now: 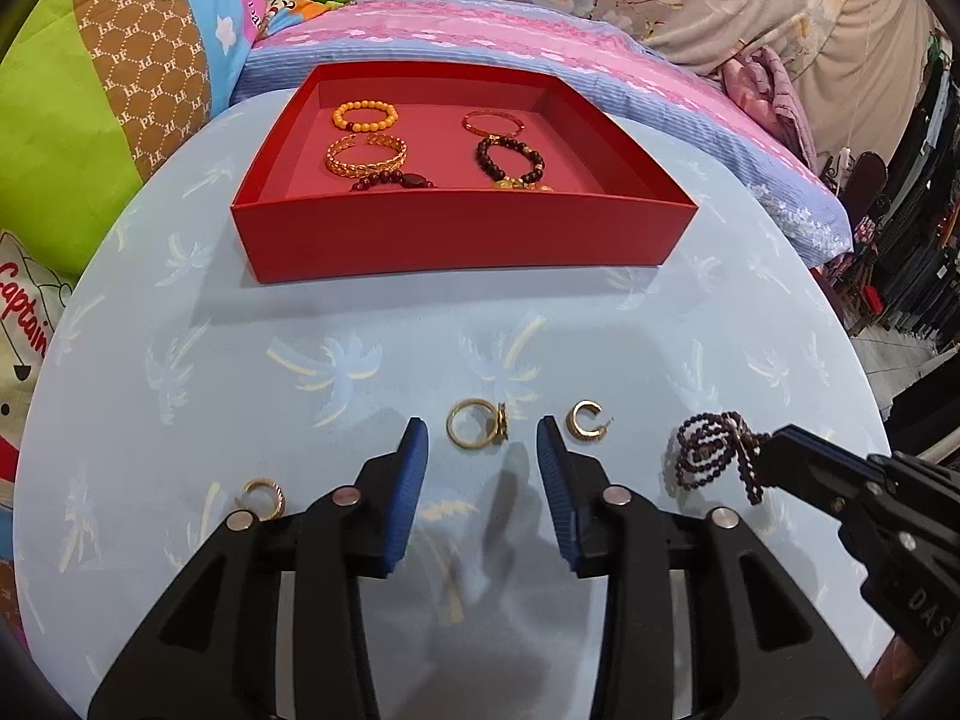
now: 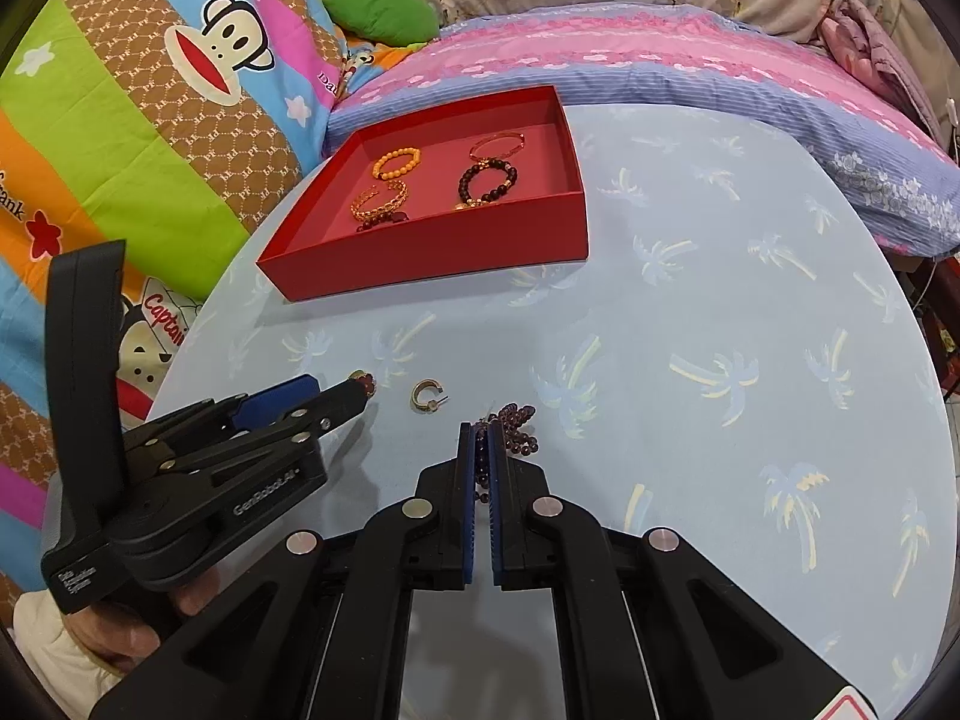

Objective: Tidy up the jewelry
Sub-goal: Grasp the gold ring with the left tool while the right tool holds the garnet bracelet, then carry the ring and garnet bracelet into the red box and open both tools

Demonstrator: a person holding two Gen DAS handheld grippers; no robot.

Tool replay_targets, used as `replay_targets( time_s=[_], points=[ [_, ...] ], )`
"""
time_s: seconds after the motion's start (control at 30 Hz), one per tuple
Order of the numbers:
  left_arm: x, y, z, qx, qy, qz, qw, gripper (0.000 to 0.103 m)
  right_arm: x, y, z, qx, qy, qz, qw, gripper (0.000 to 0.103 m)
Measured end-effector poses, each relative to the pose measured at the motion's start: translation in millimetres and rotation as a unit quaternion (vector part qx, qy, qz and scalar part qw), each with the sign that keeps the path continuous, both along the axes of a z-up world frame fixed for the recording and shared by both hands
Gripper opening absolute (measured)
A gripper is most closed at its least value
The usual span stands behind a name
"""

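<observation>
My left gripper [image 1: 481, 438] stands open over the pale blue tabletop [image 1: 372, 324]. A gold ring [image 1: 474, 425] lies between and just past its blue tips, untouched. A gold C-shaped earring [image 1: 585, 420] rests to its right and a small gold ring [image 1: 264, 495] to its left. My right gripper [image 2: 478, 429] is shut on a dark beaded strand [image 2: 510, 429], which bunches on the table ahead of its tips. From the left wrist view the strand [image 1: 711, 450] hangs at that gripper's tip [image 1: 774, 450]. The red tray [image 1: 462, 234] at the back holds several bracelets.
The round table [image 2: 690, 312] drops off to the right and front. Colourful cartoon bedding [image 2: 138, 138] lies left of it and a pink and blue pillow [image 2: 660, 54] behind the tray [image 2: 432, 258]. A person's hand [image 2: 192, 600] holds the left gripper [image 2: 336, 391] near the earring [image 2: 423, 396].
</observation>
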State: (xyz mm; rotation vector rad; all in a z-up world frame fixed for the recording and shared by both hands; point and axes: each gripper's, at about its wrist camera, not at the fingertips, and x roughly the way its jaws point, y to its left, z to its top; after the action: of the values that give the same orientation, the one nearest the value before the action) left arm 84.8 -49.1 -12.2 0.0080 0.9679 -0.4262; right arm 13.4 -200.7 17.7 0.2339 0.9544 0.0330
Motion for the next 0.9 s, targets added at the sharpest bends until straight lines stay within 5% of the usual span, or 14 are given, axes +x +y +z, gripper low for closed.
replay_targets(
  time_s=[0.2, 0.33, 0.9],
  points=[
    [12, -5, -9, 0.003, 0.002, -0.001, 1.0000, 0.035, 3, -2, -5, 0.003, 0.007, 0.000, 1.000, 0.004],
    [12, -6, -9, 0.002, 0.003, -0.009, 1.0000, 0.021, 4, -2, -7, 0.004, 0.009, 0.000, 1.000, 0.004],
    [-1, 5, 15, -0.014, -0.003, -0.009, 0.9999, 0.020, 5, -7, 19, 0.015, -0.022, -0.003, 1.000, 0.004]
  ],
)
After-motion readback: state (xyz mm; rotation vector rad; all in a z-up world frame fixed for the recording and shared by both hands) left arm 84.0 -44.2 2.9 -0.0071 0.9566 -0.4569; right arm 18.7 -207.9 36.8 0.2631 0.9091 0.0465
